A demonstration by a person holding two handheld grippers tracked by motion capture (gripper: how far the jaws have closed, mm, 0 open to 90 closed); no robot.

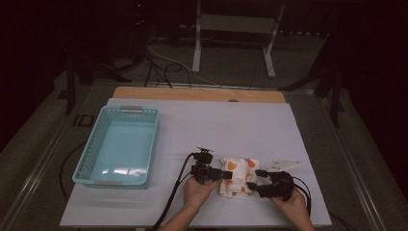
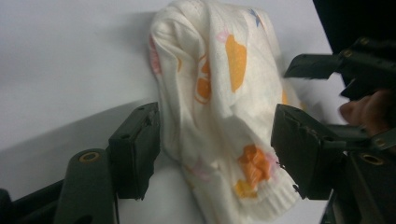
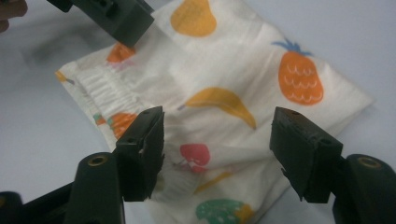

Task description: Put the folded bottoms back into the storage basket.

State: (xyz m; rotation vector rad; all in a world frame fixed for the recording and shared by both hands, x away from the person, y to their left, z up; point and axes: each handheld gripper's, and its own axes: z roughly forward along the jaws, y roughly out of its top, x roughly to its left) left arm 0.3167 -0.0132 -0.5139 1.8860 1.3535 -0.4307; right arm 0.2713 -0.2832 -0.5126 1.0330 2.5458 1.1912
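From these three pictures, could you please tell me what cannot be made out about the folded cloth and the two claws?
- High view: the fruit-print cloth is small and flanked by the left claw and right claw; contact cannot be judged.
- Left gripper view: the cloth's ribbed near end runs toward the bottom edge; its underside is hidden.
- Right gripper view: the cloth's near part is cut off by the bottom edge.
- High view: the dim light hides any small contents of the turquoise basket.

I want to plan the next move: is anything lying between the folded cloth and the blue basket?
Nothing visible does. The folded cloth lies between the left gripper and right gripper, and the stretch of white table over to the blue basket at its left is bare.
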